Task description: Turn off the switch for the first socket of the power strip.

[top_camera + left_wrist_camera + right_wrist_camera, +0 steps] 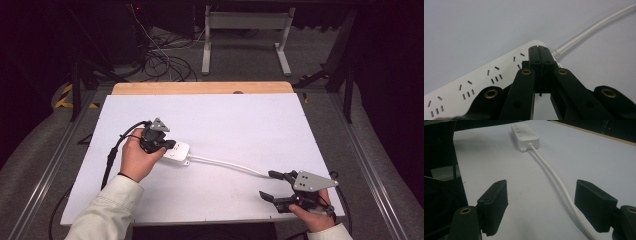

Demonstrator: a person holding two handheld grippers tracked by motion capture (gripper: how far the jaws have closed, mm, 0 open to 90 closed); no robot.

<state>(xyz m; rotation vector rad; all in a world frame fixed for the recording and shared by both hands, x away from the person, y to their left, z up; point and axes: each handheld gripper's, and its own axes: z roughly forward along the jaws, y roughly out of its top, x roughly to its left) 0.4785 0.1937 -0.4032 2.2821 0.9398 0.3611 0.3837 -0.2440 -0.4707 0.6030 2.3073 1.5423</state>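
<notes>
The white rectangular table top [240,125] carries the work; its far edge shows a strip of bare light wood [200,88].

The white plastic power strip [177,150] lies left of centre on the table top, its slotted sockets facing up. In the left gripper view the socket face [474,82] runs under the jaws.

The white round power cable [227,165] leaves the strip's right end and runs across the surface toward the near right corner. In the right gripper view the cable [554,180] passes between the two jaw pads and lies on the table.

Left gripper [167,145]: jaws closed, pads together, tips resting over the cable end of the strip. Whether they pinch anything between them cannot be told.

Right gripper [271,186]: jaws wide open, one on each side of the cable, holding nothing.

Status, as a judgement: the strip appears steadied by the left gripper, and the right gripper is positioned to take the cable. The cable grasp is not yet made; closing on it and any handling of the cable remain.
</notes>
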